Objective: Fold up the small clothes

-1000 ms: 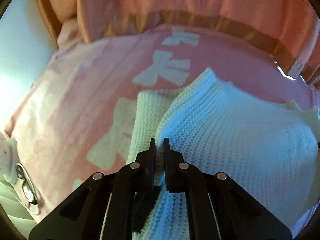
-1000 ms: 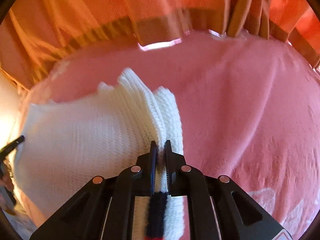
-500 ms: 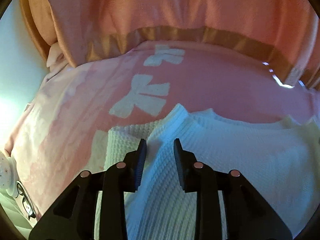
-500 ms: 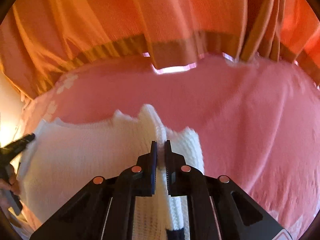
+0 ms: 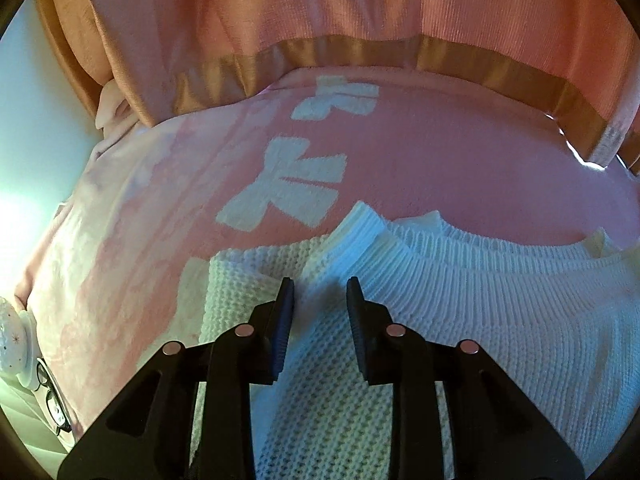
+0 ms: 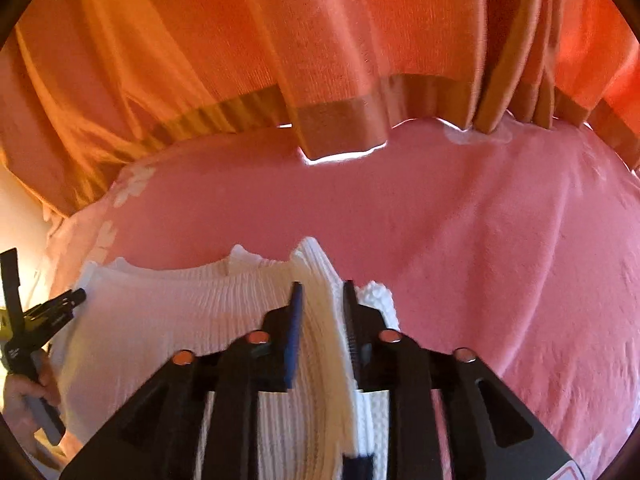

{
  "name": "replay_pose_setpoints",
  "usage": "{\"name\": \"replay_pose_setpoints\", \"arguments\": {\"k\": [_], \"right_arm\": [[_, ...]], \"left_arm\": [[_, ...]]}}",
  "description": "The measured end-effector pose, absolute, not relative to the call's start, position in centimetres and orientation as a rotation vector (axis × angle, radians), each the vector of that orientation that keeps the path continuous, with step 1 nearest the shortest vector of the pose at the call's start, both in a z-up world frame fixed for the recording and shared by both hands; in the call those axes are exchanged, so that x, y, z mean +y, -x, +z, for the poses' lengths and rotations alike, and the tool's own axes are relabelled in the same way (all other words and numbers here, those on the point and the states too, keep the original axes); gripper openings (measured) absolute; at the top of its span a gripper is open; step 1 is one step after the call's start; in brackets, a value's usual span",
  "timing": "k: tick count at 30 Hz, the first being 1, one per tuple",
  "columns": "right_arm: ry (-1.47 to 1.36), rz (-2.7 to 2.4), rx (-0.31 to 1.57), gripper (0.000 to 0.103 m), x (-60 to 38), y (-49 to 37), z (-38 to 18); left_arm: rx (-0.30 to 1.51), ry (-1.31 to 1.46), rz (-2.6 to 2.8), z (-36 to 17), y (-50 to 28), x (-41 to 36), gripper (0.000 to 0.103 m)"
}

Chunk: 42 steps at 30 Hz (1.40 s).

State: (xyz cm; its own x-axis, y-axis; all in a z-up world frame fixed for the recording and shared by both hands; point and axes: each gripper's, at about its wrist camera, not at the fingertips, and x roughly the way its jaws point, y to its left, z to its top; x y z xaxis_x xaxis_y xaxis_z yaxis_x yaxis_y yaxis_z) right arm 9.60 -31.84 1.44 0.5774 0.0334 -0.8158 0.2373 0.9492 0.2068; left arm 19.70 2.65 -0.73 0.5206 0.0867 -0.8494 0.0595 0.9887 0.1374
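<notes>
Left wrist: white knit sweater (image 5: 460, 320) on pink blanket (image 5: 420, 152), both grippers' jaws spread.

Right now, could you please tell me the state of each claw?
Left claw: open, over the white knit sweater, holding nothing.
Right claw: open, the sweater's folded edge between its fingers, not pinched.

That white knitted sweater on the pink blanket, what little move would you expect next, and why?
Probably drawing both claws back and up, clear of the white sweater. The left claw and the right claw both stand open, with a raised ridge of knit between the right one's fingers, and the sweater lies on the pink blanket, so nothing is gripped.
</notes>
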Motion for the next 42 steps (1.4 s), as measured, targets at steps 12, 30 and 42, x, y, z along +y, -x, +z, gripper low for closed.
{"name": "replay_pose_setpoints", "arguments": {"k": [12, 30, 42], "right_arm": [[-0.338, -0.027, 1.064, 0.051, -30.7, 1.2, -0.5], [-0.19, -0.087, 1.064, 0.018, -30.2, 4.6, -0.3], [-0.327, -0.084, 0.956, 0.046, -30.5, 0.1, 2.0]], "left_arm": [[1.067, -0.116, -0.106, 0.5, -12.5, 7.2, 0.05], [0.96, -0.232, -0.045, 0.7, -6.9, 8.4, 0.018], [0.911, -0.104, -0.093, 3.2, -8.9, 8.7, 0.044]]}}
